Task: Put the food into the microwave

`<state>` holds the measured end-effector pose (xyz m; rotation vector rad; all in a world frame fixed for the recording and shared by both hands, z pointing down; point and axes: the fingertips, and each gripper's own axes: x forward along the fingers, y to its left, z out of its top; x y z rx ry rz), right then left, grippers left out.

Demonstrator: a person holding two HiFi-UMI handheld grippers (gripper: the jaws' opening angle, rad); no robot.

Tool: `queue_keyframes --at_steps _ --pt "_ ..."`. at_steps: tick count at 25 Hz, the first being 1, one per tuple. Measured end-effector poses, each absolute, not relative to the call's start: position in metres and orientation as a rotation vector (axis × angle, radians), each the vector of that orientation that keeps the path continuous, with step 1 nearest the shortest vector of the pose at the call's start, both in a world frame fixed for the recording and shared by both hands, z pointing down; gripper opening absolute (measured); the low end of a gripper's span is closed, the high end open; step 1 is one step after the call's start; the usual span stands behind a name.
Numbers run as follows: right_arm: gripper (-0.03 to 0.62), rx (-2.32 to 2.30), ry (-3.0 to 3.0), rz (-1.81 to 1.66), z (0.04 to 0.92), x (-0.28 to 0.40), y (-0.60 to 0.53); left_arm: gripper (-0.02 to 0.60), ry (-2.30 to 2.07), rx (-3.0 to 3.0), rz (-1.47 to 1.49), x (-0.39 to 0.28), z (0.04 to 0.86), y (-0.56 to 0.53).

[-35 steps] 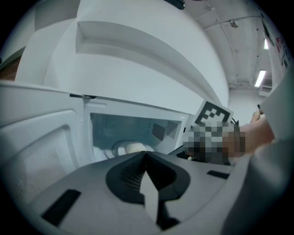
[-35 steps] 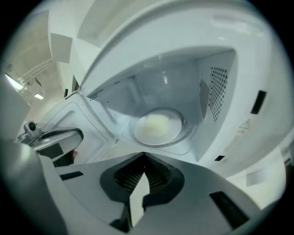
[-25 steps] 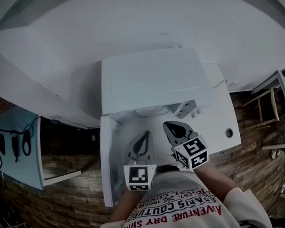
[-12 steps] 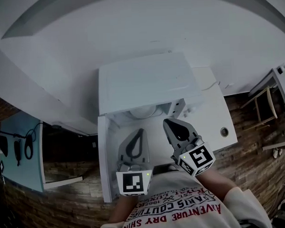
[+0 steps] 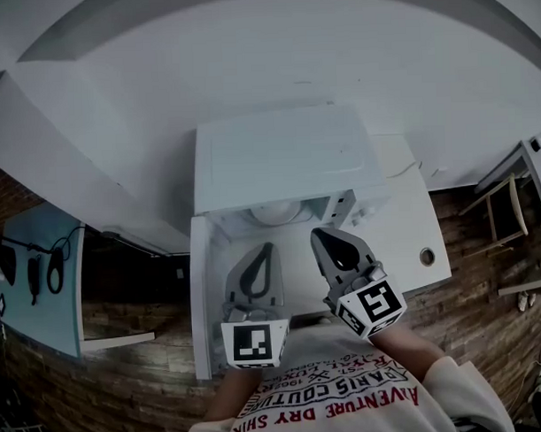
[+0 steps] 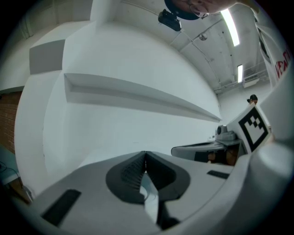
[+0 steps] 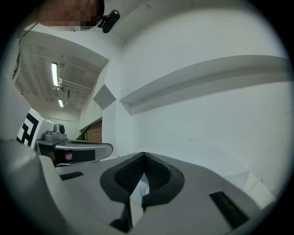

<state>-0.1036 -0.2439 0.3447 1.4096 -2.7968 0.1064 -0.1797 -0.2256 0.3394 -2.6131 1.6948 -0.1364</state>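
The white microwave (image 5: pixel 282 157) stands on a white counter, its door (image 5: pixel 201 297) swung open to the left. A pale round dish (image 5: pixel 277 212) shows just inside its mouth; what lies on it I cannot tell. My left gripper (image 5: pixel 265 252) and right gripper (image 5: pixel 328 238) hang side by side in front of the opening, clear of the dish. In the left gripper view the left gripper (image 6: pixel 145 155) has its jaws closed tip to tip with nothing between. The right gripper (image 7: pixel 144 156) stands the same way, empty. Each sees only white wall ahead.
The white counter (image 5: pixel 412 223) runs to the right of the microwave, with a round hole (image 5: pixel 428 256) near its front corner. A wooden floor lies below. A light blue panel (image 5: pixel 38 281) with cables is at the left, a chair (image 5: pixel 509 202) at the far right.
Both grippers have come up a little toward the head camera and then held still. Both stay shut and empty.
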Motion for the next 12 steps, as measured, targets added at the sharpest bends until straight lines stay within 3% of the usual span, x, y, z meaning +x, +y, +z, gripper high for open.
queue_keyframes --at_steps 12 --pt "0.012 1.409 -2.774 0.147 0.3507 -0.1038 -0.2523 0.006 1.739 -2.646 -0.140 -0.1773 0.3452 -0.2321"
